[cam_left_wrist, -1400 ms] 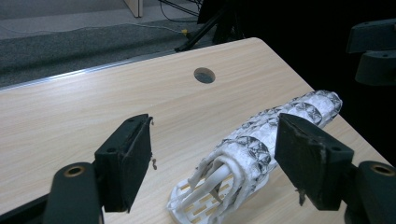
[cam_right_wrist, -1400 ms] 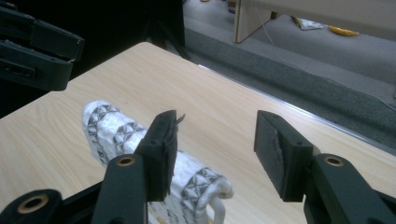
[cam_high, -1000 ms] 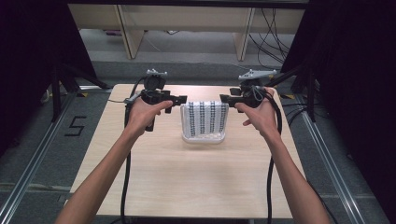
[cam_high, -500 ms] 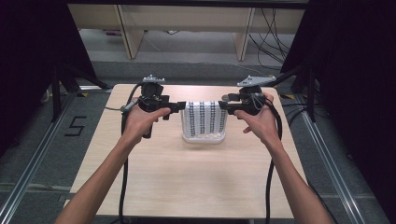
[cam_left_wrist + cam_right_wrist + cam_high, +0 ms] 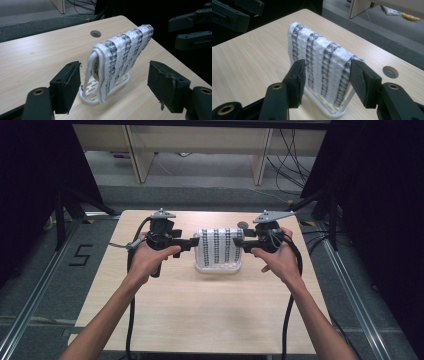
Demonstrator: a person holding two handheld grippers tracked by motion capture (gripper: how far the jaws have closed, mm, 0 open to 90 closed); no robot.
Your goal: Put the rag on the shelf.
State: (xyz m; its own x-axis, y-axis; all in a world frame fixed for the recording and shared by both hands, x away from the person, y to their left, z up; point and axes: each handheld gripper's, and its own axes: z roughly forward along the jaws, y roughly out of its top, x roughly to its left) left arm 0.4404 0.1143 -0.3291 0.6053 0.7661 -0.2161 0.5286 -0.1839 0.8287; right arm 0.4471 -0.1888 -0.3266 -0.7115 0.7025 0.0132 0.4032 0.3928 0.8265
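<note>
The cloth (image 5: 218,246), white with dark zigzag stripes, hangs folded over the hoop of a white rack (image 5: 218,266), and both stand on the wooden table (image 5: 200,315), a little toward its far edge from the middle. In the left gripper view the cloth (image 5: 120,57) drapes down both sides of the thin white hoop, and the rack's slotted base (image 5: 93,93) rests flat on the wood.

The left gripper (image 5: 194,243) is just beside the cloth's left edge, held level and pointing at it. Its jaws stand wide apart in its own view (image 5: 113,90), with the near end of the cloth and rack between them, and neither pad touches the fabric.

The right gripper (image 5: 239,241) is at the cloth's right edge, also level. In its own view (image 5: 327,80) the jaws are apart and straddle that end of the cloth; the left pad sits very close to the fabric, and whether it touches cannot be told, while the right pad shows a gap.

Beyond the cloth, near the table's far edge, a round hole (image 5: 243,225) is cut in the tabletop.
</note>
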